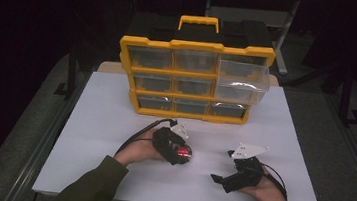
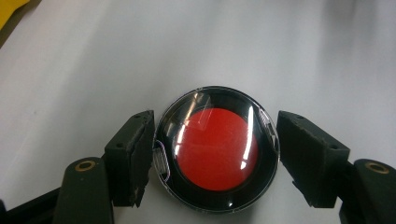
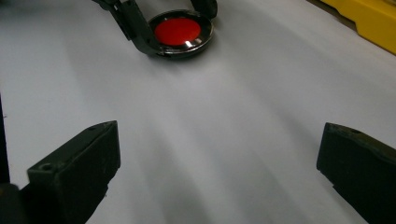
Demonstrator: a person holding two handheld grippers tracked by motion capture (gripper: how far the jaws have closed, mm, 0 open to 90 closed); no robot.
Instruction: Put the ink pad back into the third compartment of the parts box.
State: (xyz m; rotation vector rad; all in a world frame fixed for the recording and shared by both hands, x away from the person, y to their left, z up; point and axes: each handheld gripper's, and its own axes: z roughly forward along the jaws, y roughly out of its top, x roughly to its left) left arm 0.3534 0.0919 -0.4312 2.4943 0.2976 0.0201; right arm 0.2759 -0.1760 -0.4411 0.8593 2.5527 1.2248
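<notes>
A round red disc in a clear, black-rimmed case (image 2: 215, 149) lies flat on the white table (image 1: 103, 123). My left gripper (image 2: 215, 140) has one black pad on each side of the case, both against its rim, shut on it. In the high view the disc (image 1: 184, 152) sits at the tip of the left gripper (image 1: 181, 155), just left of the table's middle. My right gripper (image 1: 220, 174) rests to the right near the front edge and points left. Its jaws stand wide apart, open, around bare table (image 3: 219, 149), with the disc (image 3: 177, 31) farther ahead.
A yellow drawer organizer (image 1: 197, 46) with clear drawers stands at the back of the table. Its upper right drawer (image 1: 243, 77) is pulled out. A yellow corner (image 3: 369, 23) of it edges into the right gripper view. Bare white surface lies between the grippers and the organizer.
</notes>
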